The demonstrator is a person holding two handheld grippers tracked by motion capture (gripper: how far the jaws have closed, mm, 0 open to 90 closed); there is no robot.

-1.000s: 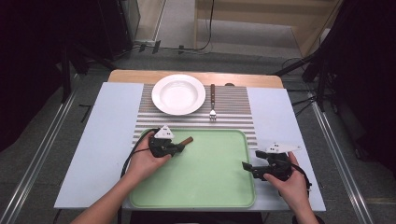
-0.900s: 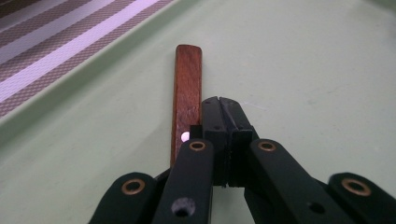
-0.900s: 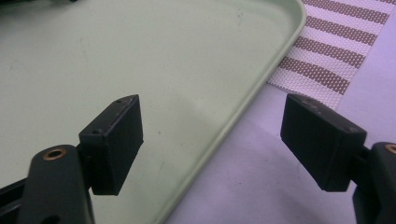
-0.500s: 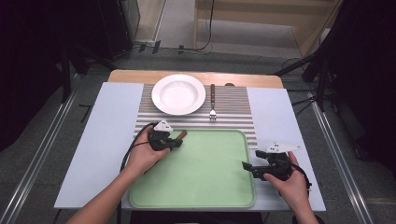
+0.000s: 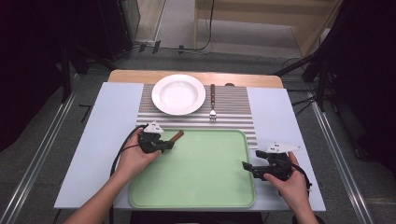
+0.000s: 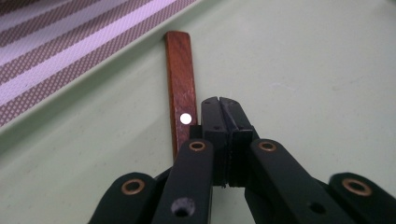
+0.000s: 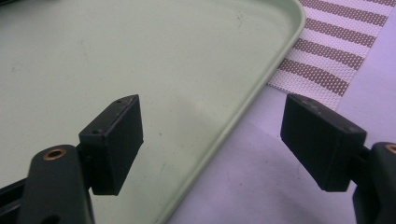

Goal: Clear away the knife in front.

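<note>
The high view takes in the whole table (image 5: 112, 121): one striped mat (image 5: 233, 112) at its far side with one white plate (image 5: 178, 94) and one fork (image 5: 212, 100) beside it, prongs toward the person, and one green tray (image 5: 201, 163) nearer, overlapping the mat's near edge. There are two grippers, one in each hand. The left gripper (image 5: 169, 143) is at the tray's far left corner, and one brown wooden handle (image 5: 176, 136) sticks out past it toward the mat. The left gripper view gives what the high view cannot: the left gripper (image 6: 219, 100) has its jaws pressed flat together, and the handle (image 6: 181, 79), with a pale rivet, runs close along their left side over the tray (image 6: 303, 70), its end near the rim by the mat (image 6: 46, 56). Its near part passes under the gripper, so whether it is gripped cannot be told. The right gripper (image 5: 246, 165) is at the tray's right edge. In its own view the right gripper (image 7: 210, 135) has its jaws spread wide with nothing between them, one over the tray (image 7: 70, 46), the other over the table (image 7: 261, 177), with a corner of the mat (image 7: 336, 46) beyond.
</note>
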